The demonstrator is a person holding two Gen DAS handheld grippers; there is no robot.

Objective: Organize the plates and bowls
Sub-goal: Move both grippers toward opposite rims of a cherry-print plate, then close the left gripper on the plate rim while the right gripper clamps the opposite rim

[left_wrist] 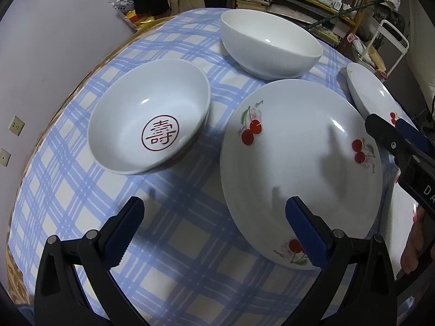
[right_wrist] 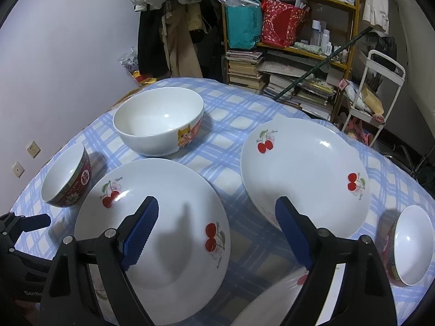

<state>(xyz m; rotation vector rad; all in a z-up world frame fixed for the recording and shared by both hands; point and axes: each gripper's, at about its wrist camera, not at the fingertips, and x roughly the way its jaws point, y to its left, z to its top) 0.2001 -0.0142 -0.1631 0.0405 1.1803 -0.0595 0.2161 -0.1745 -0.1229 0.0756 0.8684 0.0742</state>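
On the blue checked cloth, my left gripper (left_wrist: 216,203) stands open with nothing between its fingers. Its right finger overlaps the rim of a cherry plate (left_wrist: 299,157). A white bowl with a red character (left_wrist: 146,125) sits ahead to the left, and a plain white bowl (left_wrist: 272,46) behind. My right gripper (right_wrist: 217,203) is open too. Its left finger hangs over the near cherry plate (right_wrist: 163,217), its right one by a second cherry plate (right_wrist: 304,174). A cat bowl (right_wrist: 157,125) and two red-patterned bowls (right_wrist: 65,179) (right_wrist: 410,244) stand around.
A third white plate's rim (right_wrist: 272,298) shows at the bottom of the right wrist view. Behind the table stand a crowded shelf (right_wrist: 299,46), hanging clothes (right_wrist: 168,27) and a white cart (right_wrist: 380,87). The wall (right_wrist: 54,54) is on the left.
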